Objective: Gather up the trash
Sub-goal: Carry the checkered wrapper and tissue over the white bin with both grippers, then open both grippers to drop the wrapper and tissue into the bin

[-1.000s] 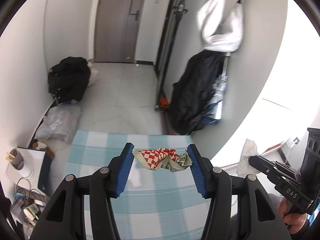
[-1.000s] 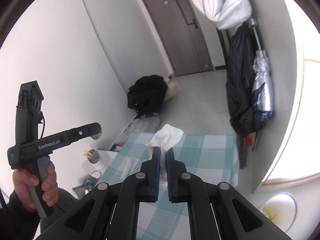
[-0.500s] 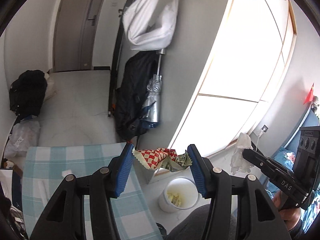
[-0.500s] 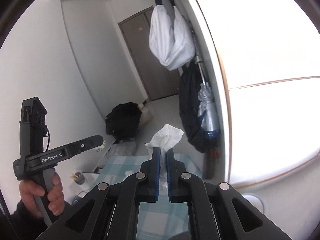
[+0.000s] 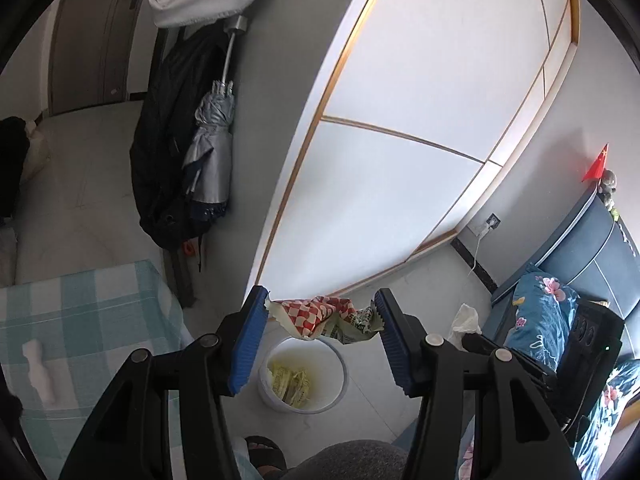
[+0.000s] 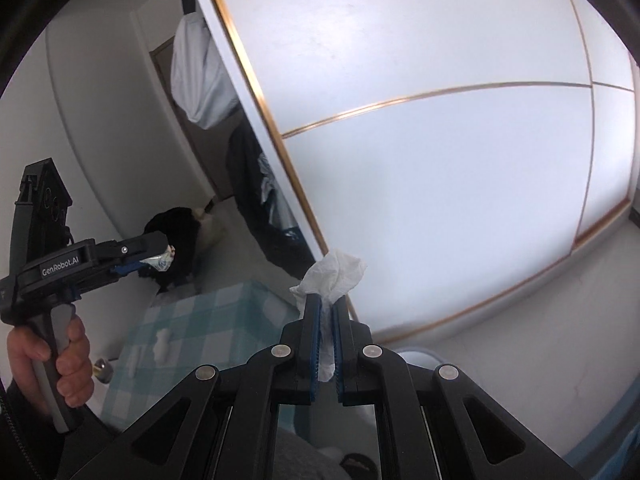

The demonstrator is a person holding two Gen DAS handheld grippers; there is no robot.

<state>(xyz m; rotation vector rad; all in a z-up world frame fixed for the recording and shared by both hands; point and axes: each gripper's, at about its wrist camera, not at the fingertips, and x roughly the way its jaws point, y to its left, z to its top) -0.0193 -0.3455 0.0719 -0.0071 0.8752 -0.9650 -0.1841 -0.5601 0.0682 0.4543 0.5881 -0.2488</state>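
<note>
Red-checked wrapper (image 5: 320, 316), spanned crosswise between the left gripper (image 5: 322, 340) tongs, hangs directly above the white bin (image 5: 340, 368); right gripper (image 6: 325, 344), farther off, pinches a tissue (image 6: 334, 276).

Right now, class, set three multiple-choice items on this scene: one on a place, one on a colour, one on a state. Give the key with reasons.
1. Where is the bin?
A. on the table
B. on the floor below the wrapper
C. on the bed

2. What colour is the wrapper's check?
A. red and white
B. green and black
C. blue and yellow

3. How is the right gripper?
A. open, empty
B. shut on the tissue
C. out of view

Key: B, the bin stands on the floor under the wrapper in the left gripper; A, its squares are red and white; B, the jaws pinch the tissue.
</note>
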